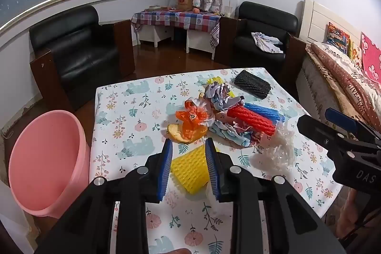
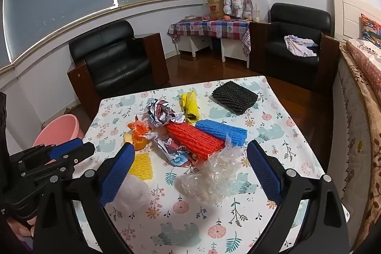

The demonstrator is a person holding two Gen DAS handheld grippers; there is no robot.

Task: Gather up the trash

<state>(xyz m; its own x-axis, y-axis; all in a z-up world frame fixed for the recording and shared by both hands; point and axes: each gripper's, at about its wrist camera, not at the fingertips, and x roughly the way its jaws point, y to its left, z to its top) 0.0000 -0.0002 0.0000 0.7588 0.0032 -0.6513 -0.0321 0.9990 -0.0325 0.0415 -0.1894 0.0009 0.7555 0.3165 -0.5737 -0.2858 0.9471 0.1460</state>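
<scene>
Trash lies on the floral tablecloth (image 1: 133,125): a yellow foam net (image 1: 189,169), an orange plastic bag on a peel (image 1: 190,123), crumpled paper (image 1: 221,97), red (image 1: 252,119) and blue (image 1: 264,110) foam nets, a black foam net (image 1: 252,83) and clear bubble wrap (image 1: 276,151). My left gripper (image 1: 189,149) has its blue pads on either side of the yellow net (image 2: 142,164), touching it. My right gripper (image 2: 190,149) is wide open above the bubble wrap (image 2: 209,175) and holds nothing. A pink bin (image 1: 45,166) stands left of the table.
A white plastic lump (image 2: 132,192) lies near the table's front. Two black armchairs (image 1: 78,49) (image 1: 264,32), a checkered side table (image 1: 176,18) and a bed (image 1: 345,77) surround the table. The pink bin also shows in the right wrist view (image 2: 59,129).
</scene>
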